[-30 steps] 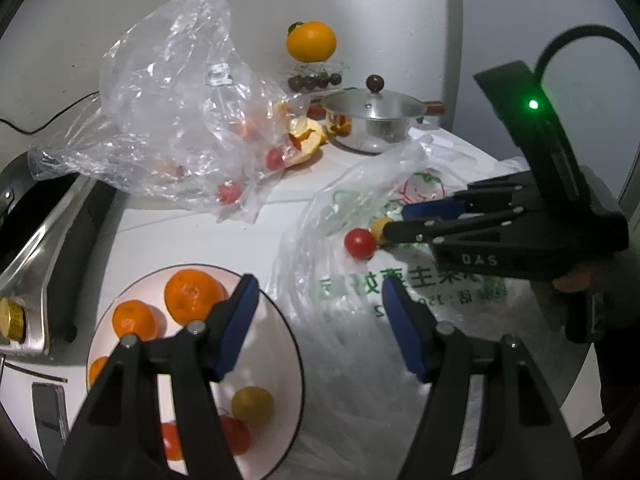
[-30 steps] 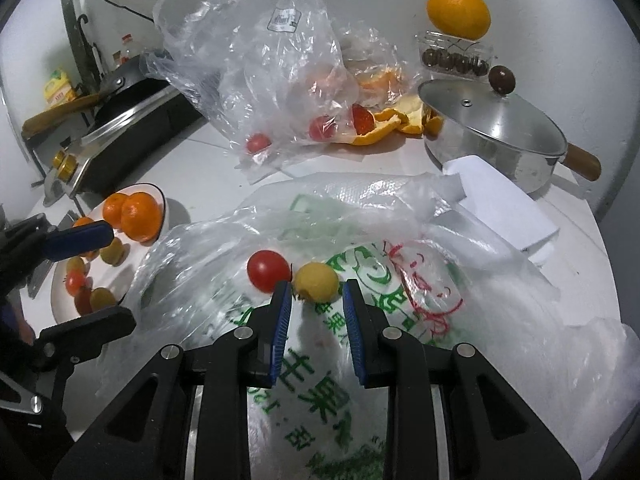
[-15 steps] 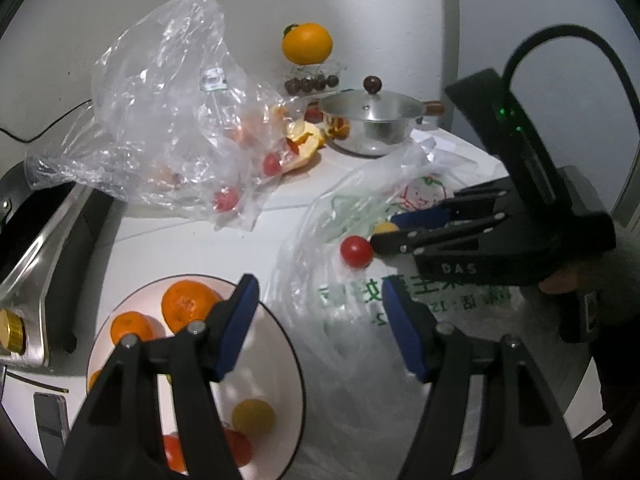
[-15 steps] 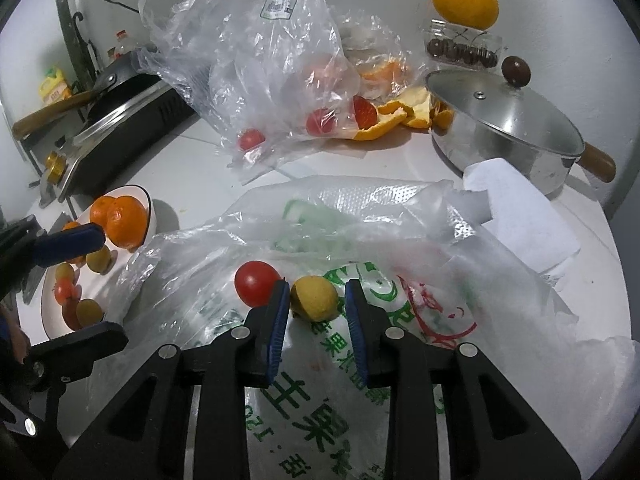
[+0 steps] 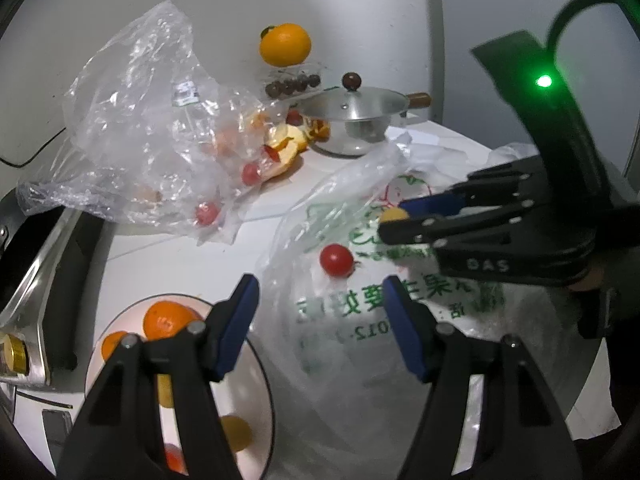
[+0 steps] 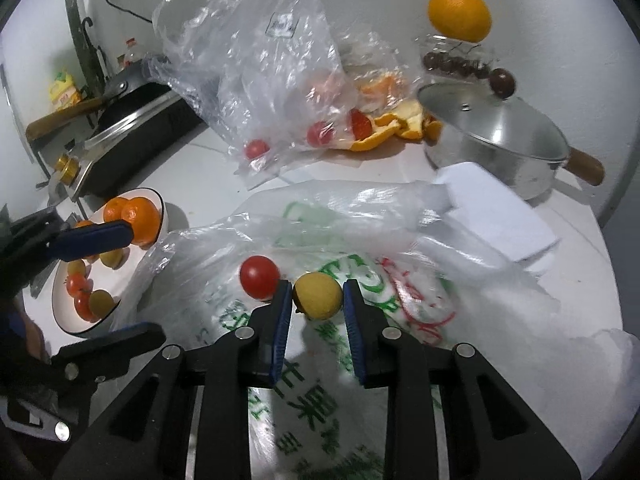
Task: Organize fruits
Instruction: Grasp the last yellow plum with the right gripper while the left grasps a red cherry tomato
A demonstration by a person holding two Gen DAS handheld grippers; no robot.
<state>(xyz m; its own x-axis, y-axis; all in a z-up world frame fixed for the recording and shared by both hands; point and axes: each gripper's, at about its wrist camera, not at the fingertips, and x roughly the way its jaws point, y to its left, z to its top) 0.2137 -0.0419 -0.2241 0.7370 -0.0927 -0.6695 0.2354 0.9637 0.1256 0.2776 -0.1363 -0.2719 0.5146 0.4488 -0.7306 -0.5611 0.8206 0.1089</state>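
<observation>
The right gripper (image 6: 314, 304) has its fingers clenched on a small yellow fruit (image 6: 318, 295), low in the middle of the right wrist view, just above the printed plastic bag (image 6: 400, 280) spread over the worktop (image 6: 200, 176). A red cherry tomato (image 6: 259, 277) lies on that bag, touching or nearly touching the outside of the left-hand finger; it is not gripped. The left gripper (image 5: 320, 320) hangs with its fingers released and nothing between them, low in the left wrist view, between the plate (image 5: 262, 396) at lower left and the bag.

By the look of it, the sorting is partly done. The plate (image 6: 160, 204), at the left edge of the right wrist view, already carries a couple of mandarins (image 6: 138, 218), some small yellow fruits and a few red tomatoes. Still to go, I judge: the yellow fruit now gripped, the loose tomato beside it, and at least three more red ones inside the crumpled clear bag (image 6: 256, 52) in the upper middle. A large orange (image 6: 459, 14) sits on a clear box of dark fruit at upper right, beside a lidded steel pot (image 6: 496, 136); orange peel (image 6: 400, 126) lies between pot and clear bag. Whether those belong to the job I cannot tell.
</observation>
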